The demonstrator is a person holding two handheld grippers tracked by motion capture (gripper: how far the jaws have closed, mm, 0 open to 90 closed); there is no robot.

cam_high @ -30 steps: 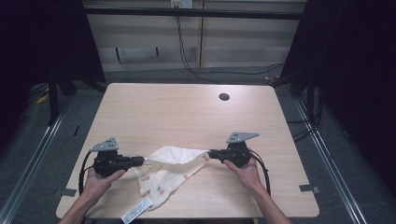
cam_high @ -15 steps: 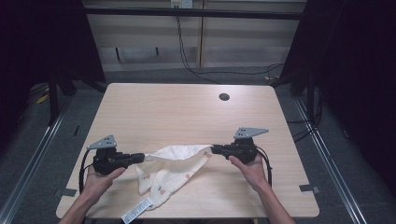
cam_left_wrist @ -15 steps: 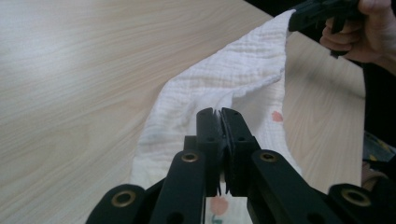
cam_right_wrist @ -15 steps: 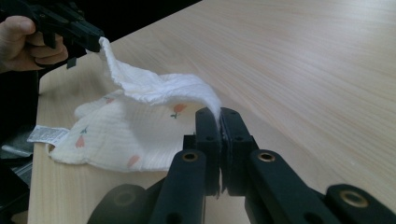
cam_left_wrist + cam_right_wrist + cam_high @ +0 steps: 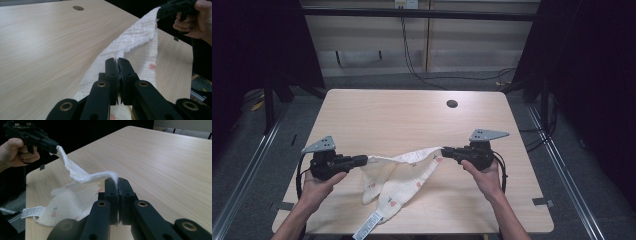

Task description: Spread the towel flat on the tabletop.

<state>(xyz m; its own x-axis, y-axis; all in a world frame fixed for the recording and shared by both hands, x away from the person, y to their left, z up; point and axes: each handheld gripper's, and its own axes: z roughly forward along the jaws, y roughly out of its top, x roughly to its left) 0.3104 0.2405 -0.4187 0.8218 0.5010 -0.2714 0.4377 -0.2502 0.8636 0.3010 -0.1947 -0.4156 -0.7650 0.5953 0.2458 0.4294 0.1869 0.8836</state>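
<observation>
A white muslin cloth [image 5: 404, 170] with small red prints hangs stretched between my two grippers, and its lower folds still rest on the table. The left gripper [image 5: 364, 160] is shut on the cloth's left corner; in the left gripper view its jaws [image 5: 117, 60] pinch the fabric [image 5: 135, 42]. On the right corner the right gripper [image 5: 446, 151] is shut, and the cloth [image 5: 75, 173] rises from its closed jaws [image 5: 117, 180]. Each gripper view shows the other hand's gripper [image 5: 175, 10] [image 5: 30, 135] clamped on the far corner.
The light wooden table [image 5: 412, 115] has a dark round cable hole [image 5: 452, 104] near its far edge. A white care label [image 5: 368, 226] trails from the cloth toward the near edge. Dark floor and metal rails flank the table.
Both hands have risen a little and drawn apart. The cloth's top edge has lifted off the table and pulled straighter between the grippers.
</observation>
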